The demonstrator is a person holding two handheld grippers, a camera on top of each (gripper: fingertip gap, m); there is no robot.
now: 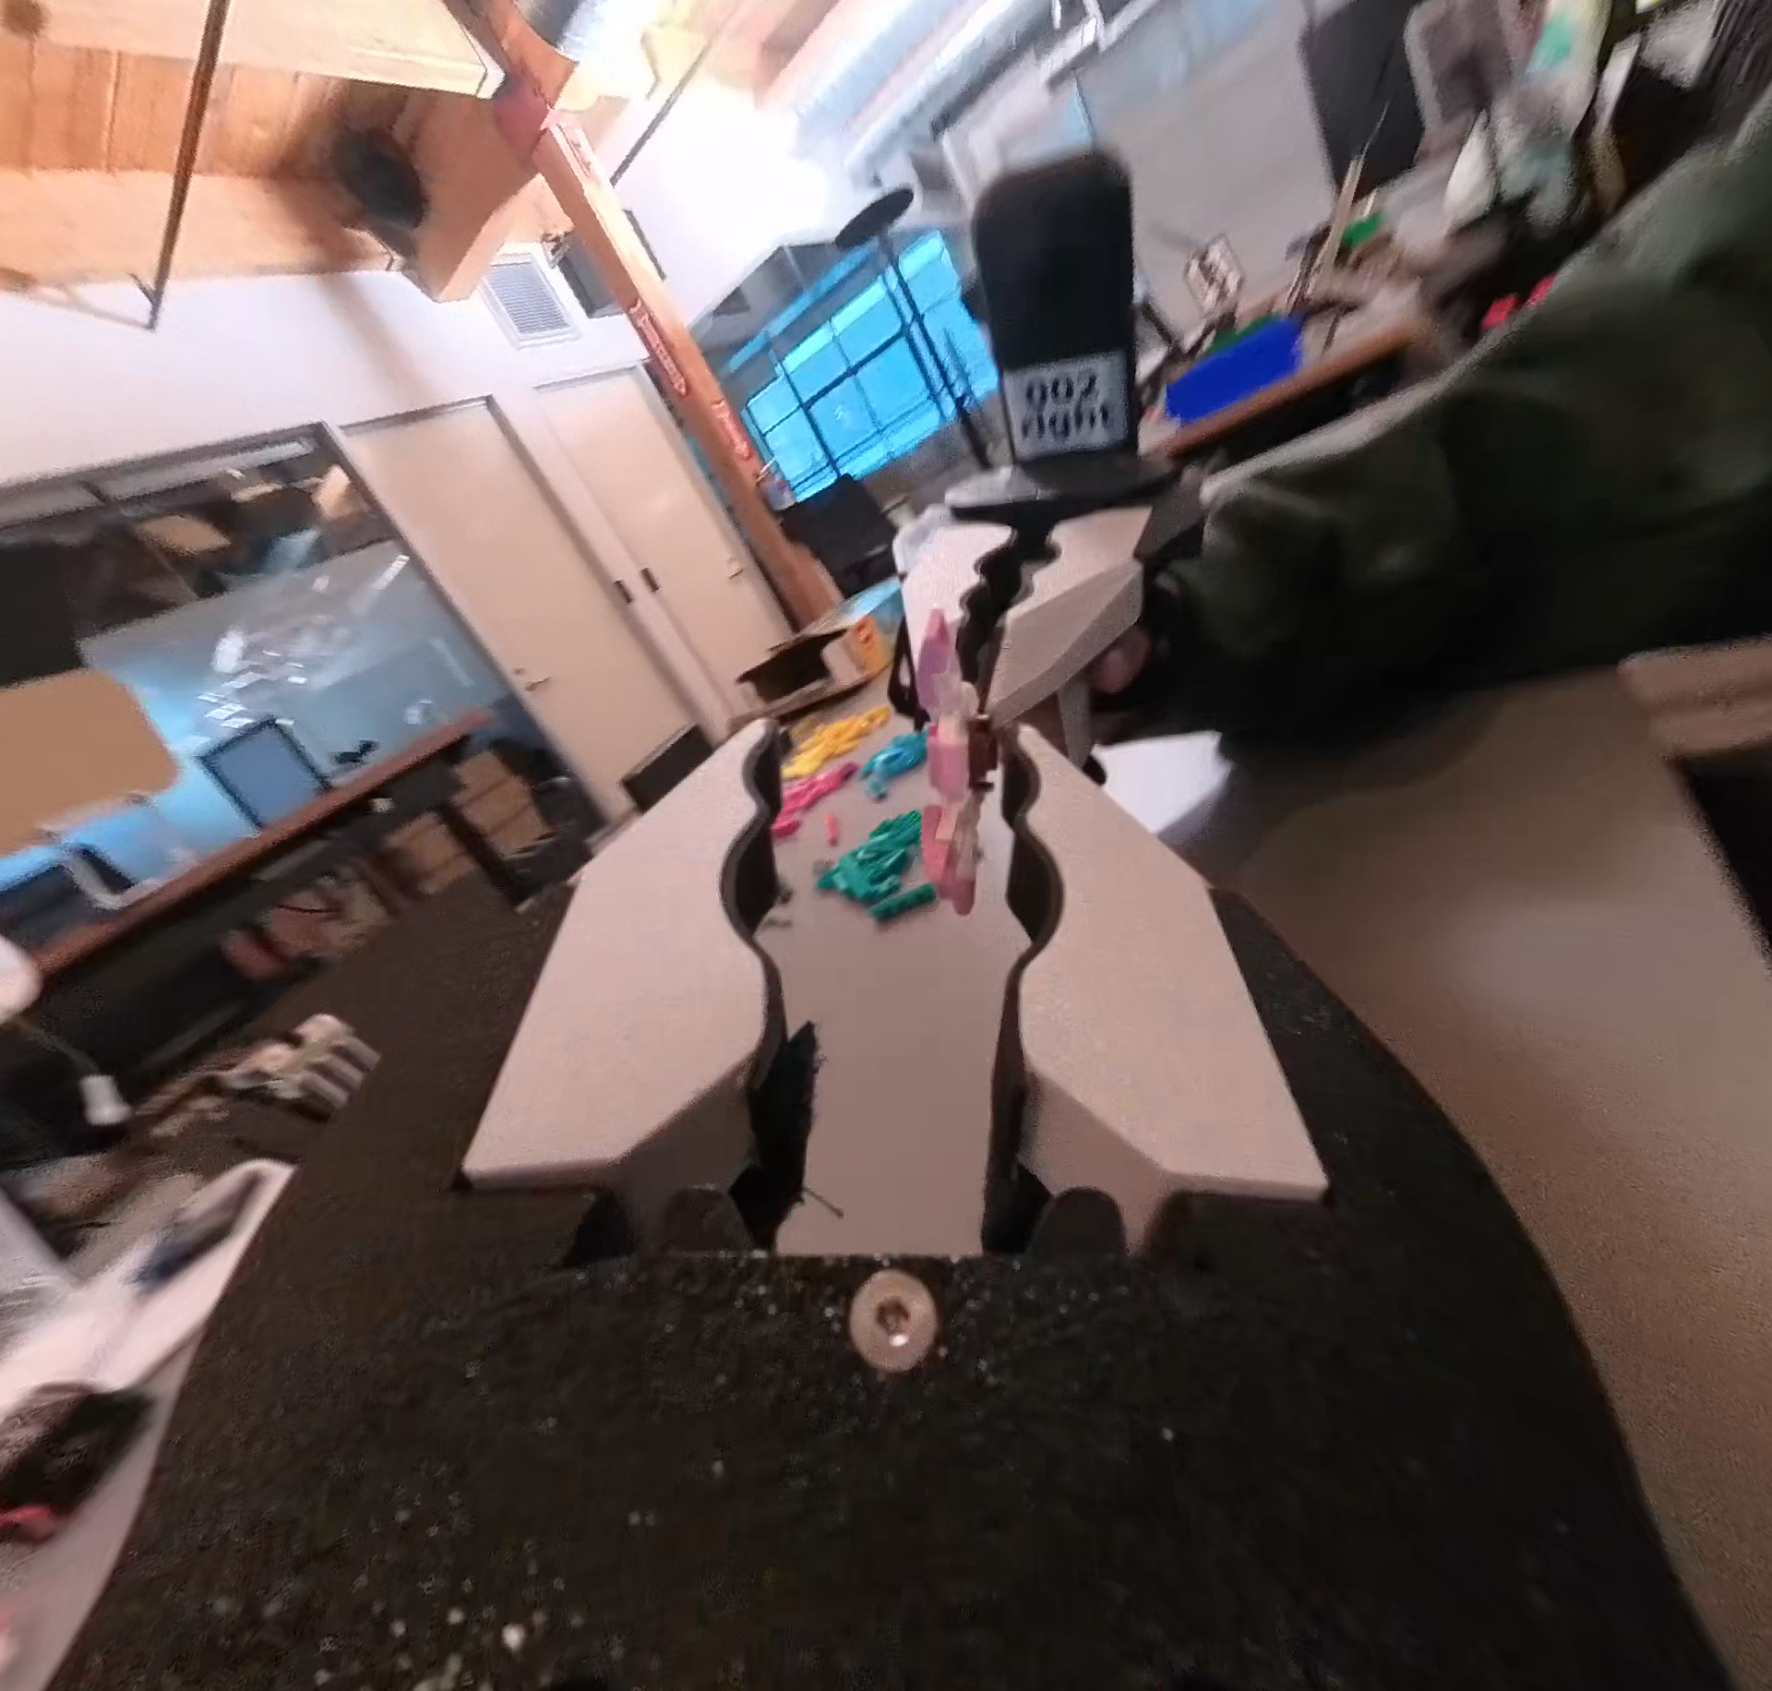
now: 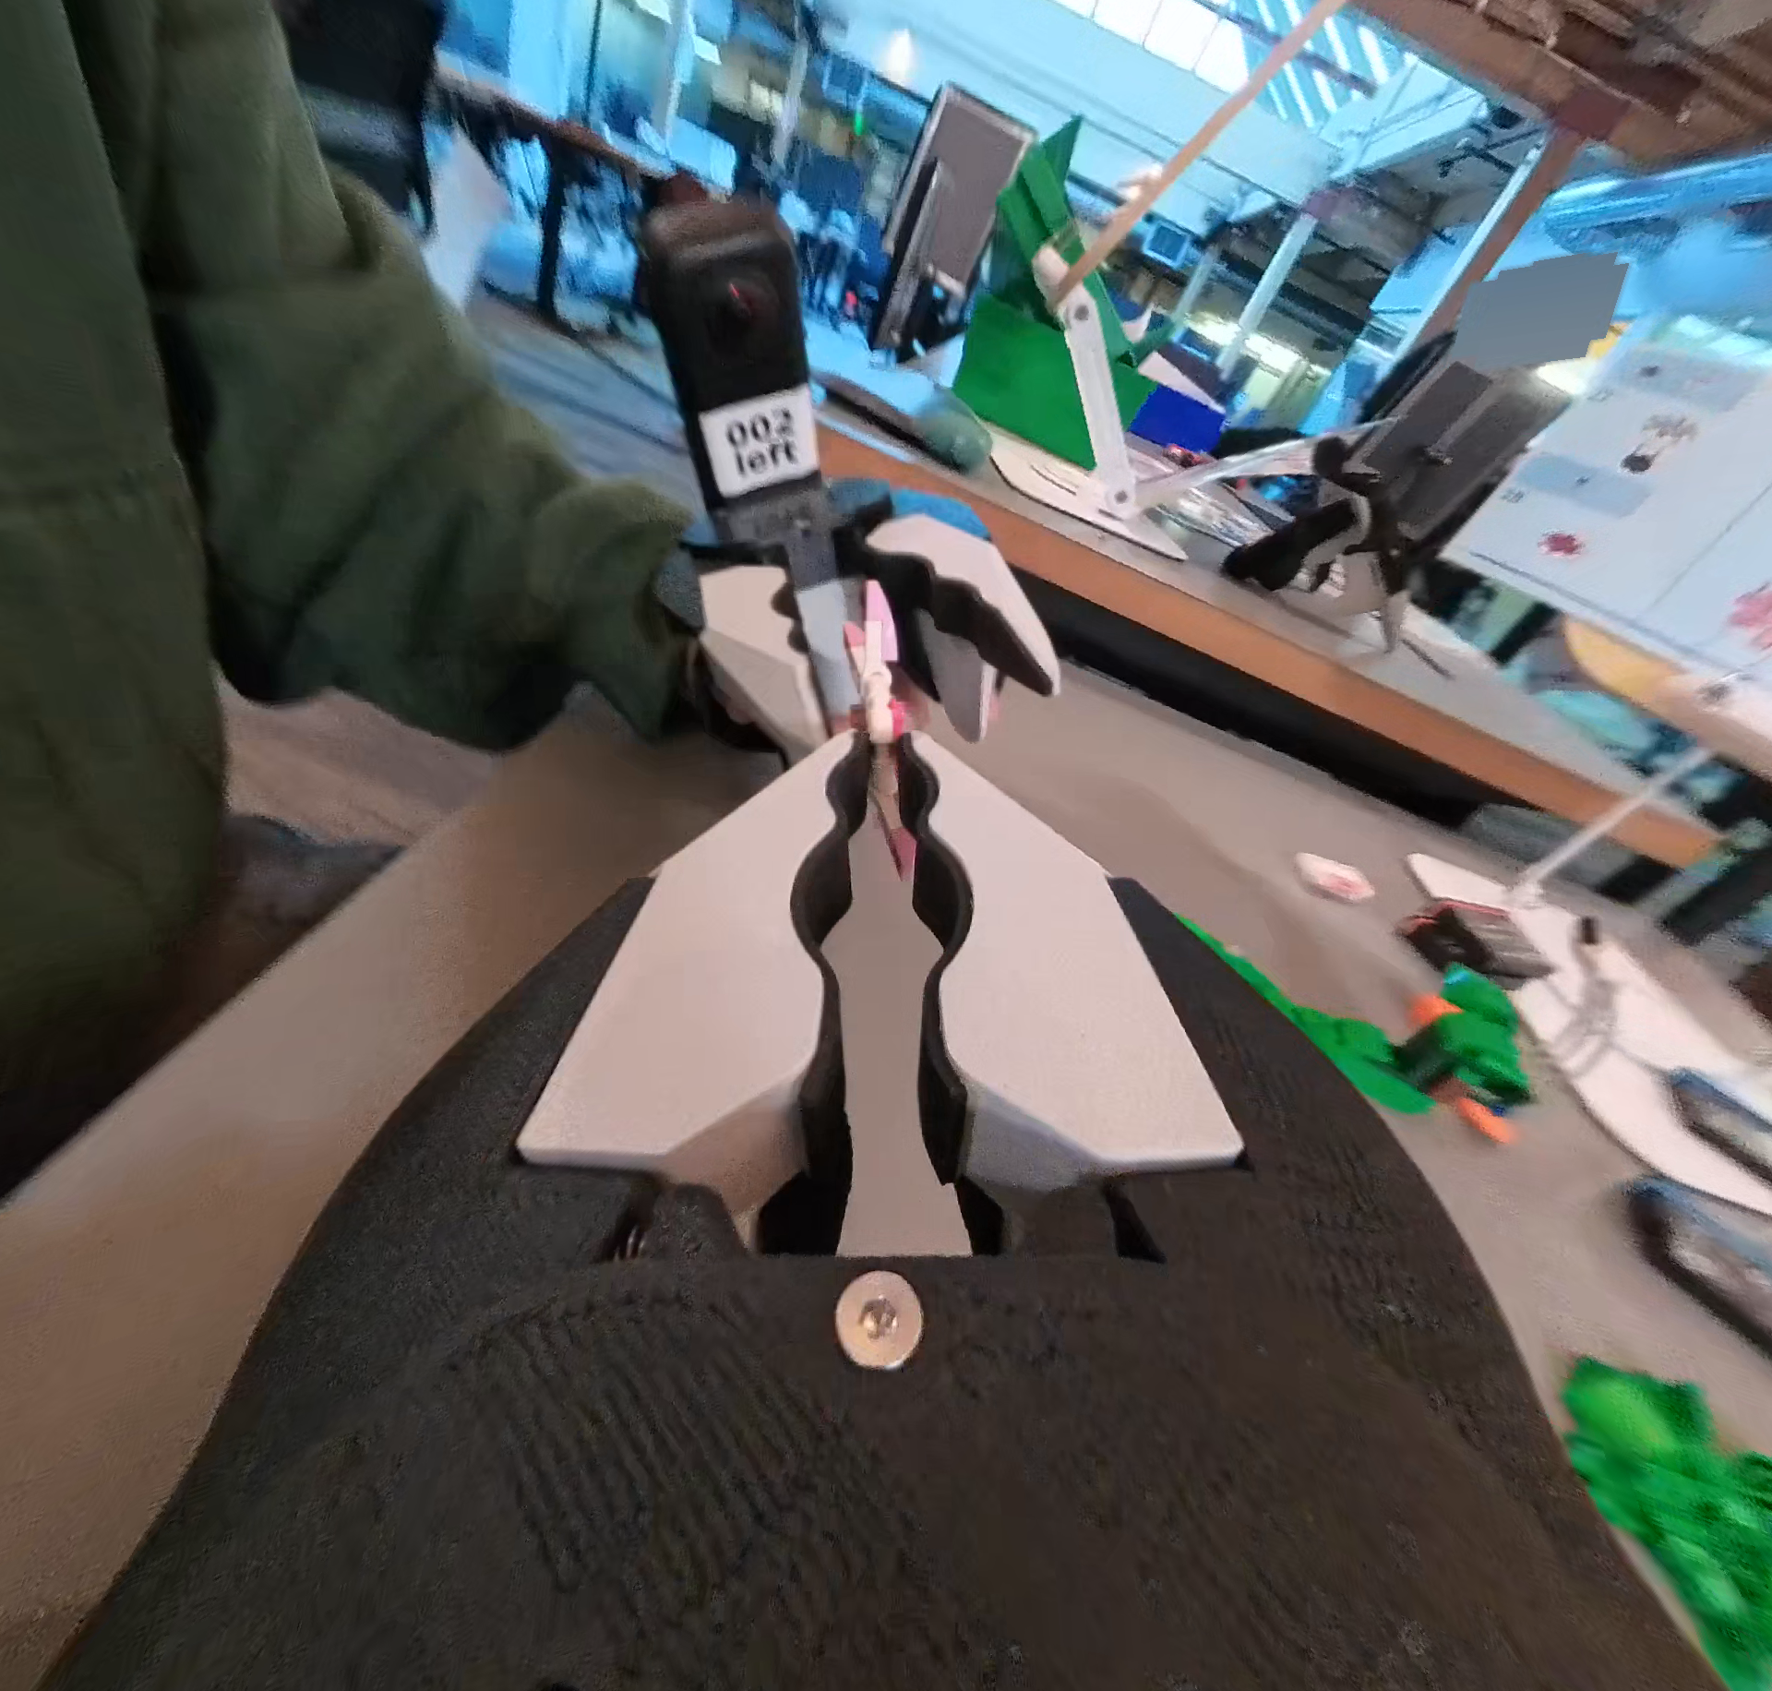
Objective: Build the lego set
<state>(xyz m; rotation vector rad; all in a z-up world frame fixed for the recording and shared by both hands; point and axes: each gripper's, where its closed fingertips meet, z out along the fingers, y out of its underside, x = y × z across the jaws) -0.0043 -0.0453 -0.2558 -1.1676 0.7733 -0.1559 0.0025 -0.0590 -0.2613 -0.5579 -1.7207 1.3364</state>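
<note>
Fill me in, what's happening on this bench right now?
A person in a green jacket is building a lego set with two handheld grippers. The right gripper is closed on a small pink lego assembly, held up above the table. The left gripper is open, fingertips on either side of that assembly. Loose teal pieces and yellow and pink pieces lie on the table beyond; green pieces sit to the right.
</note>
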